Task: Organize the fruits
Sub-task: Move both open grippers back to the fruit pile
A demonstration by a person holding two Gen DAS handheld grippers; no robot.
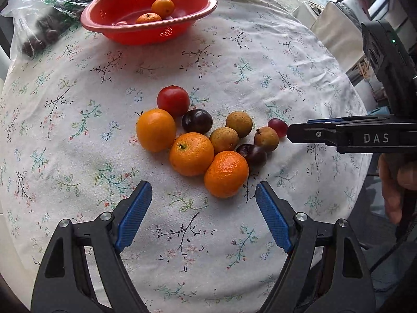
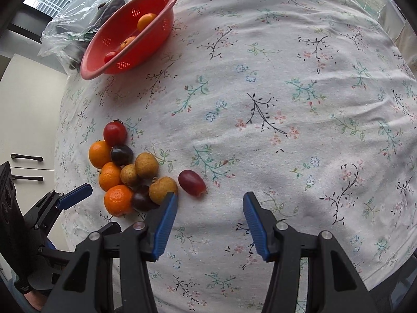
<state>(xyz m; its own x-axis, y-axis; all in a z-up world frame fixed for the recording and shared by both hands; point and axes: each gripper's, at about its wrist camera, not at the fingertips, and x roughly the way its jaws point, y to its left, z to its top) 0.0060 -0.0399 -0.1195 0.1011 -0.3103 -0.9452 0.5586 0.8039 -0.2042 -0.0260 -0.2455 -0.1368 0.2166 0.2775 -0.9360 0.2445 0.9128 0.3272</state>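
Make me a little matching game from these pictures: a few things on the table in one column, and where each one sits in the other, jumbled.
Things:
1. Red grape
2. Tomato
3. Colander
4. Plastic bag

Places:
A. Behind the colander, at the table's edge
B. Far end of the fruit pile, toward the colander
C. Apart from the pile, nearest the right gripper
D. Far side of the table, holding oranges

Pairs: 1-C, 2-B, 3-D, 4-A

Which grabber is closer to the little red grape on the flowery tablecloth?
Right. The open right gripper sits just in front of the small oval red grape, nearly lined up with it. The open left gripper waits across the fruit pile, by the nearest round orange tangerine.
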